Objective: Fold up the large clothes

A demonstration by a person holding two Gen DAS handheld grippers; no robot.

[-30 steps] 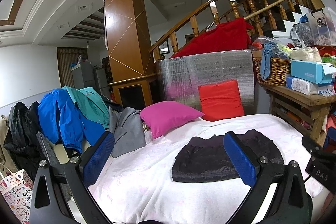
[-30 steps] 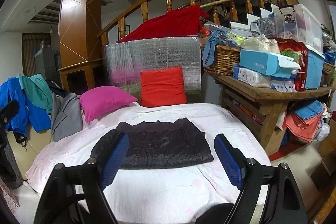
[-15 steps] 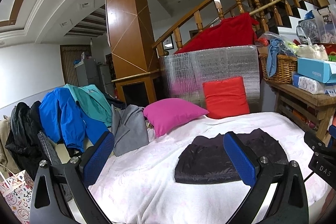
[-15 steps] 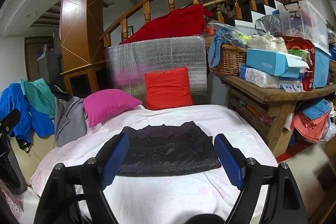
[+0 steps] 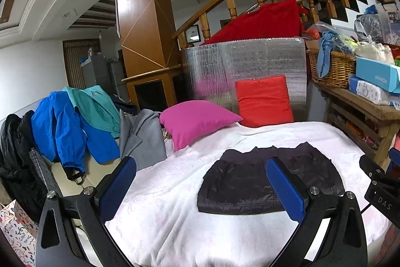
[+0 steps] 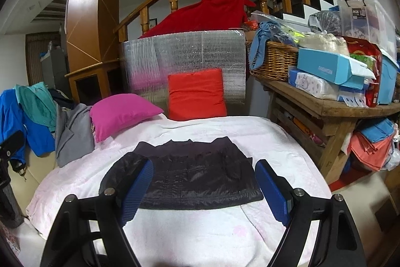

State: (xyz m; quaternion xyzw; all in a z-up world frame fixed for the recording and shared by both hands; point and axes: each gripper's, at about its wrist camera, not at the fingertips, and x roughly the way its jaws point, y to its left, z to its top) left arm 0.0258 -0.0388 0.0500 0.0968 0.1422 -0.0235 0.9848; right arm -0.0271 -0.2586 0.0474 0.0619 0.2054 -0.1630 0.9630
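Both tools approach a dark garment (image 6: 190, 179) lying flat, partly folded, mid-bed on the white bedspread (image 5: 175, 222). Left tool (image 5: 200, 185) and right tool (image 6: 203, 188) are spread wide w/ nothing between the pads, short of the cloth's near edge. Step in hand looks like the reach-in for another fold; next move likely calls for pinching the near hem corners & lifting them over. Garment's long axis runs left-right across the bed, collar end toward the pink pillow (image 5: 197, 120) & red pillow (image 5: 263, 101).
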